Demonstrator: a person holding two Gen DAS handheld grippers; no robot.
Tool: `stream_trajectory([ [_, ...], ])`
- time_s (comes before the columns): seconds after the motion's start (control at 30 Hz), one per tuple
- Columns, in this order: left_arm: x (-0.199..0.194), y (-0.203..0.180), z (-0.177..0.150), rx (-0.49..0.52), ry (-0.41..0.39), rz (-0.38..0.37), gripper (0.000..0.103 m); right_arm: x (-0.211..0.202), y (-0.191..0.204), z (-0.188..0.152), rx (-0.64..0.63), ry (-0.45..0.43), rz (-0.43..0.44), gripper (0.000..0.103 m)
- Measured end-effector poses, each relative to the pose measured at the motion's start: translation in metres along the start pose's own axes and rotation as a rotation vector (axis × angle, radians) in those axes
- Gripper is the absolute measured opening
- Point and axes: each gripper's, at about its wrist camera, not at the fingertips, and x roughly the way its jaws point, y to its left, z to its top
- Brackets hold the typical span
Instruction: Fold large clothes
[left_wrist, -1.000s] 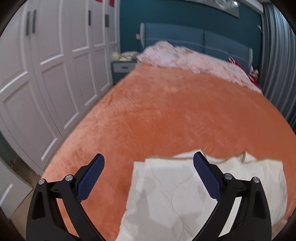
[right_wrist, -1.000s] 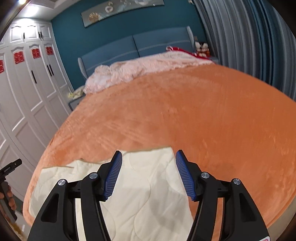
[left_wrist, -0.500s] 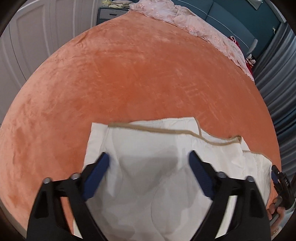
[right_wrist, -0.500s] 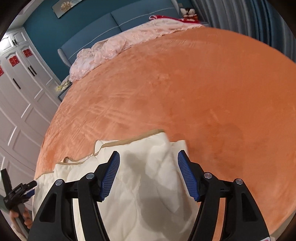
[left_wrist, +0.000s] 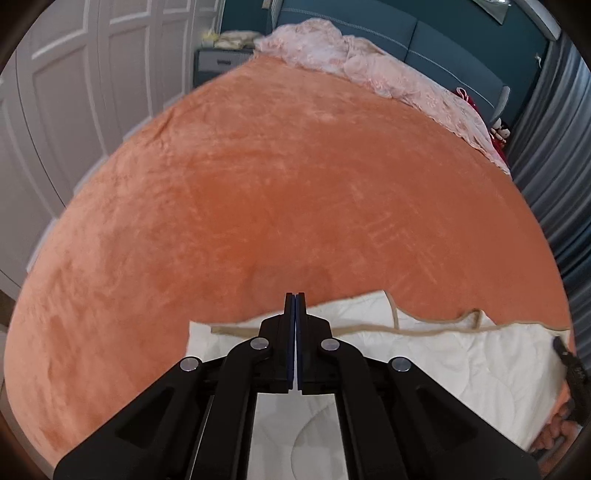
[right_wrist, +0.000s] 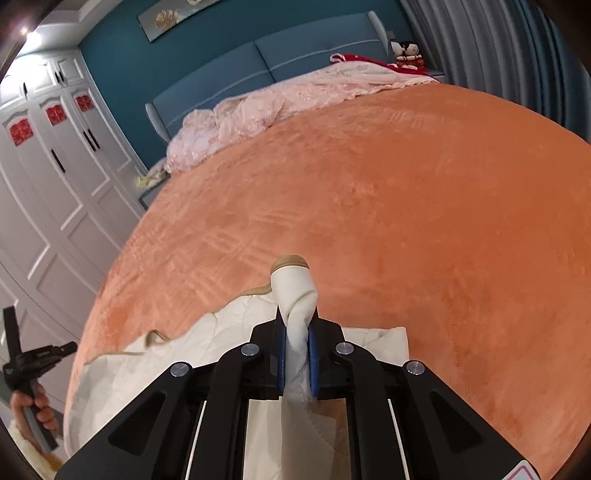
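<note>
A cream quilted garment (left_wrist: 461, 354) with tan edging lies folded at the near edge of the orange bedspread (left_wrist: 280, 192); it also shows in the right wrist view (right_wrist: 155, 365). My left gripper (left_wrist: 295, 306) is shut over the garment's far edge; no cloth shows between its pads. My right gripper (right_wrist: 296, 332) is shut on a bunched fold of the garment, which sticks up past the fingertips (right_wrist: 291, 280).
A pink blanket (right_wrist: 280, 103) lies crumpled at the blue headboard (right_wrist: 306, 51). White wardrobe doors (right_wrist: 48, 192) run along the left. Grey curtains (left_wrist: 554, 155) hang on the right. The other gripper shows at the edge of each view (right_wrist: 33, 362).
Both grippers were open above the garment; both have shut. The right one now pinches a fold of the cloth. The left one closed at the garment's far edge.
</note>
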Motion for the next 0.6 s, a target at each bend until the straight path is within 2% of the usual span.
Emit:
stream_trajectory([
  [0.07, -0.002, 0.008, -0.005, -0.022, 0.028, -0.025, 0.004, 0.004, 0.003, -0.002, -0.022, 0.009, -0.018, 0.009],
  [0.1, -0.002, 0.013, -0.009, -0.027, 0.046, -0.035, 0.018, 0.006, 0.003, -0.004, -0.027, 0.013, -0.024, 0.009],
  [0.13, -0.003, 0.018, -0.012, -0.031, 0.053, -0.035, 0.044, 0.008, 0.001, -0.005, -0.023, 0.015, -0.023, 0.009],
  [0.2, -0.005, 0.028, -0.019, -0.044, 0.038, -0.027, 0.065, 0.011, -0.003, -0.006, -0.001, 0.016, -0.013, 0.009],
  [0.3, 0.001, 0.039, -0.024, -0.048, 0.066, -0.009, 0.068, 0.011, -0.008, -0.007, 0.032, 0.018, 0.002, 0.009],
  [0.4, 0.008, 0.051, -0.025, -0.096, 0.072, 0.025, 0.08, 0.011, -0.007, -0.008, 0.036, 0.015, 0.003, 0.009],
  [0.43, 0.009, 0.057, -0.025, -0.124, 0.067, 0.025, 0.08, 0.011, -0.007, -0.008, 0.033, 0.015, 0.004, 0.009],
  [0.5, 0.013, 0.063, -0.025, -0.17, 0.082, -0.033, 0.08, 0.01, -0.008, -0.008, 0.029, 0.015, 0.006, 0.009],
  [0.57, 0.017, 0.06, -0.026, -0.171, 0.101, -0.079, 0.072, 0.009, -0.009, -0.008, 0.028, 0.015, 0.008, 0.009],
  [0.6, 0.019, 0.056, -0.026, -0.152, 0.111, -0.088, 0.06, 0.009, -0.01, -0.007, 0.028, 0.014, 0.009, 0.009],
])
